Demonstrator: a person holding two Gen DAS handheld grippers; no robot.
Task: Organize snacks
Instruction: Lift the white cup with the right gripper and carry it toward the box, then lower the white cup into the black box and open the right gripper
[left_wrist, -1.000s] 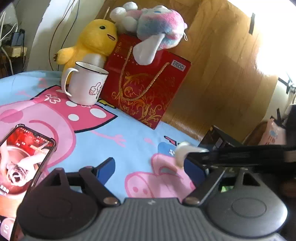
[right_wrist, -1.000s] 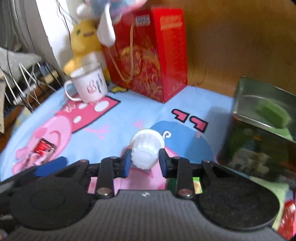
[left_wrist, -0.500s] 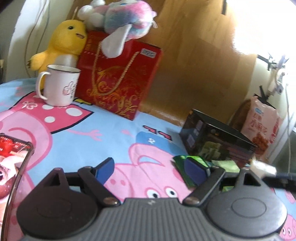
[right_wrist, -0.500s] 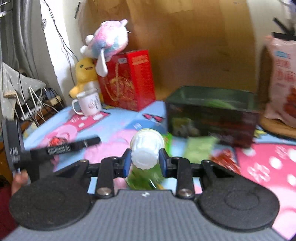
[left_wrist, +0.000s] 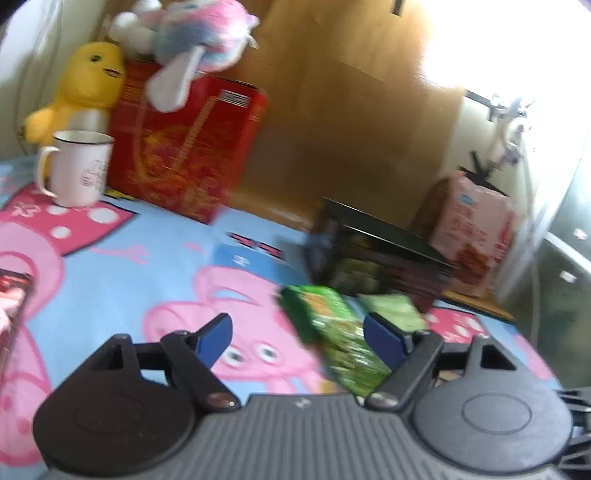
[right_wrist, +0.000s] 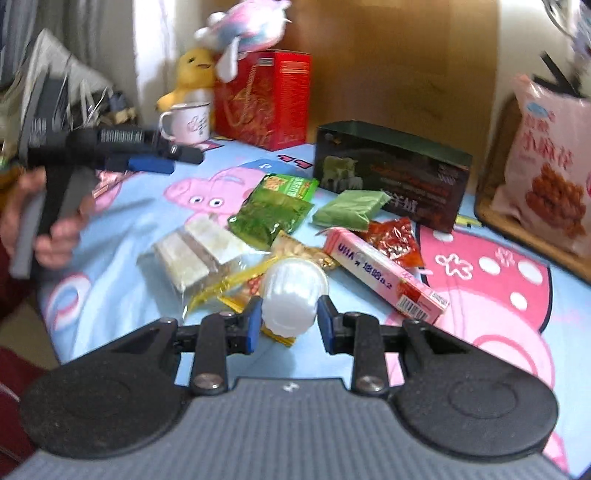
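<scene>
**While right gripper clamps a white cup, left hangs spread over the cloth**

While the right gripper (right_wrist: 289, 320) grips a white ribbed plastic cup (right_wrist: 291, 301) between its blue pads, the cup sits above the loose pile of snacks near the front edge of the cartoon-pig cloth (right_wrist: 517, 314). Both pads touch the cup's sides.

Left gripper (left_wrist: 297, 338): jaws spread wide, nothing between them, held above the cloth; in the right wrist view it shows at the cloth's left edge (right_wrist: 147, 160), a hand (right_wrist: 44, 221) on its handle.

Snacks on the cloth, right wrist view:
- green printed packet (right_wrist: 275, 208), mid-cloth; also seen blurred beside the left gripper's right finger (left_wrist: 332, 339)
- plain pale green packet (right_wrist: 351, 208), just beside the dark box
- red packet (right_wrist: 397, 242), partly under the pink carton
- long pink carton (right_wrist: 384, 271), lying diagonally
- clear-wrapped pale bars (right_wrist: 199, 256), left of the pile
- yellow-edged nut packet (right_wrist: 295, 254), partly behind the cup

Dark open-topped box (right_wrist: 391, 173) stands toward the back right of the cloth; contents not visible.

Back edge: white mug (left_wrist: 79, 168), red gift bag (left_wrist: 184, 147), yellow duck plush (left_wrist: 86, 88), pink-and-blue plush (left_wrist: 199, 33) on top of the bag. Large pink snack bag (right_wrist: 550, 166) off the cloth's right edge
</scene>
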